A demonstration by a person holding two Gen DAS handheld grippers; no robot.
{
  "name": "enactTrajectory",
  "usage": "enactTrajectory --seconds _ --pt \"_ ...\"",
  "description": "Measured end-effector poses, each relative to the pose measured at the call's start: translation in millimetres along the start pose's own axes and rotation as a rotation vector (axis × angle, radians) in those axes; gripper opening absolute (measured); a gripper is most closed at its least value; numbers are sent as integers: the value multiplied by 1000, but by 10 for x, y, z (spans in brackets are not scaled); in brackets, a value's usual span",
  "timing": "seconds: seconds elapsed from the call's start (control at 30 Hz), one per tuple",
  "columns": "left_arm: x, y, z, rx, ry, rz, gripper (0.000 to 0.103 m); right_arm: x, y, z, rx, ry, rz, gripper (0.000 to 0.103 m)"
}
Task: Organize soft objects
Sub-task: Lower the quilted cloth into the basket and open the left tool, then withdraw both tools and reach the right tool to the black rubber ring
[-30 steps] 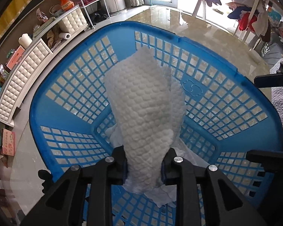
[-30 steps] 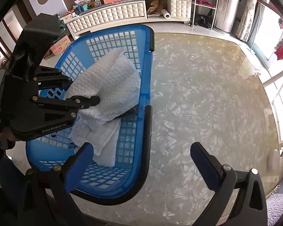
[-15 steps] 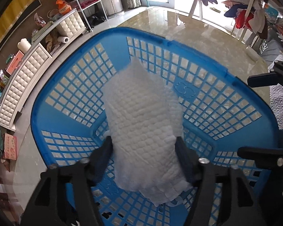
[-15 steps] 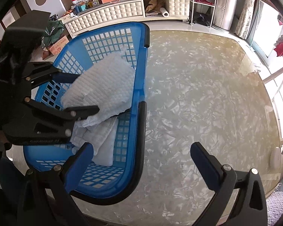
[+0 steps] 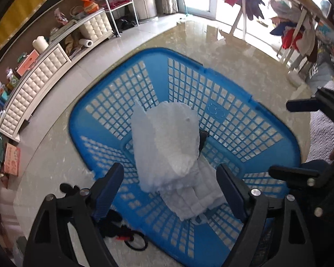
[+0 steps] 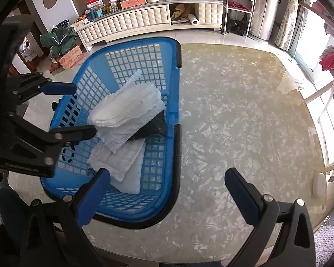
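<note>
A blue lattice laundry basket stands on the glossy marbled table. A white quilted cloth lies in it on top of other white folded cloths and a dark item. My left gripper is open above the near side of the basket, the cloth free between its fingers; it also shows in the right wrist view. My right gripper is open and empty over the basket's right rim and the bare table.
The marbled table top spreads to the right of the basket. A white padded sideboard with clutter runs along the far wall. A drying rack with clothes stands by the window. A black tool with cables lies beside the basket.
My left gripper opened and let go of the quilted cloth, which dropped onto the pile in the basket. The left gripper drew back and up. The right gripper stayed open.
</note>
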State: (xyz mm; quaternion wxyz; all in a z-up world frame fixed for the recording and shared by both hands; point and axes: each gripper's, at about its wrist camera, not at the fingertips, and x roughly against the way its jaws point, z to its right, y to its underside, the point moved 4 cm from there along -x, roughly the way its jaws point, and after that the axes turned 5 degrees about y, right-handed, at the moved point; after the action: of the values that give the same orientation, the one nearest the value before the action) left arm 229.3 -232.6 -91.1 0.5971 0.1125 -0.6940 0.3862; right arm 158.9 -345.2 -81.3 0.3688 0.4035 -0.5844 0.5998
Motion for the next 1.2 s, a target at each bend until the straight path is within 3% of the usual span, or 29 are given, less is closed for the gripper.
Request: enactTrajectory --seconds 0.6,1.2 --pt "882 620 -50 70 -74 90 90 490 95 -449 29 2 68 103" --pt "1356 1304 -257 133 -103 144 90 632 88 -1263 145 -27 101 103"
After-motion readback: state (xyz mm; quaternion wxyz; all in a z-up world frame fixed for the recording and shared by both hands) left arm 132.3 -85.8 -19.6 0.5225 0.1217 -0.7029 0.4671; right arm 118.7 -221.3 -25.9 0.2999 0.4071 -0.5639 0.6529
